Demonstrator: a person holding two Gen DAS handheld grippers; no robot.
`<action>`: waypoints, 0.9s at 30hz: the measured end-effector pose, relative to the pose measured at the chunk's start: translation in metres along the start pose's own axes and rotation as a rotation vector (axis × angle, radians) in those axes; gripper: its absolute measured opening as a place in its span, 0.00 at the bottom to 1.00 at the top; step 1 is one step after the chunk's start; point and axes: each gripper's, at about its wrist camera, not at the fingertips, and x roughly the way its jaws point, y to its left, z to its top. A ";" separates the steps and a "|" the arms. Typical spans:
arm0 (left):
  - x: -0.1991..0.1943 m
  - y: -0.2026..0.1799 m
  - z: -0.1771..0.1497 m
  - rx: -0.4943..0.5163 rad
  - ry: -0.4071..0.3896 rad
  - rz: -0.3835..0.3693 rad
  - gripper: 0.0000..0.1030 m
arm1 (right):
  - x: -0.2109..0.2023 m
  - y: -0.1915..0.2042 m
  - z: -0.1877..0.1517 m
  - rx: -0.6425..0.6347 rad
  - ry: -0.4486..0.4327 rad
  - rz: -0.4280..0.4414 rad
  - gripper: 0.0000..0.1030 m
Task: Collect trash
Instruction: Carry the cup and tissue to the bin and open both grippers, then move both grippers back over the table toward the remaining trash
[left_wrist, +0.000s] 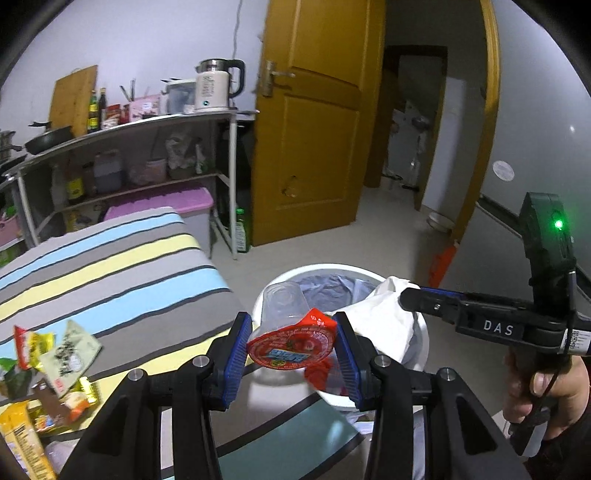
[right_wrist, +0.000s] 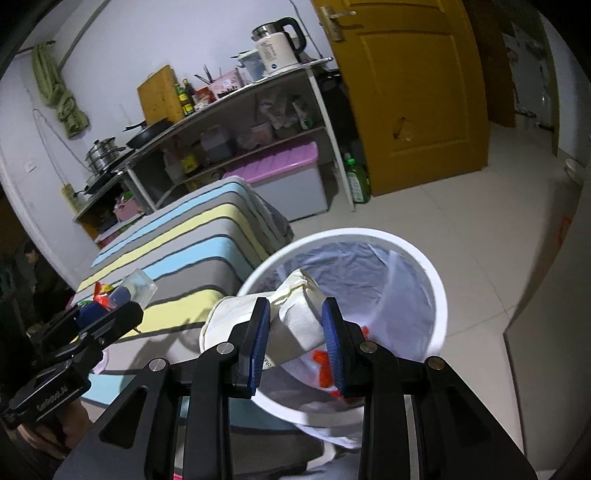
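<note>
The cup (left_wrist: 284, 310) is clear plastic with a red foil lid (left_wrist: 293, 347) printed in blue and green. The paper (right_wrist: 295, 317) is white to cream. The bin (left_wrist: 421, 332) is white, lined with a pale grey-blue bag (right_wrist: 354, 266), with bits of red-orange scrap (right_wrist: 321, 365) inside. Each hand-held gripper, left (left_wrist: 291, 356) and right (right_wrist: 295, 339), is black with blue ribbed pads (left_wrist: 236, 354). The bed (left_wrist: 110, 258) cover carries stripes of grey, light blue and pale yellow edged with thin black lines. The wrappers (left_wrist: 48, 373) at its near left corner are yellow, red, green and pale grey-green. The door (left_wrist: 310, 129) is mustard brown. The floor (right_wrist: 480, 221) is off-white tile. The storage box lid (right_wrist: 280, 162) is pink-lilac. The kettle (left_wrist: 214, 88) is cream with a black handle.
</note>
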 end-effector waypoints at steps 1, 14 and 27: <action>0.004 -0.002 0.001 0.003 0.006 -0.007 0.43 | 0.001 -0.003 0.000 0.005 0.002 -0.005 0.29; 0.062 -0.005 -0.001 -0.033 0.115 -0.069 0.46 | 0.028 -0.042 -0.008 0.075 0.088 -0.062 0.32; 0.047 0.001 0.000 -0.056 0.081 -0.077 0.51 | 0.019 -0.034 -0.006 0.063 0.062 -0.053 0.34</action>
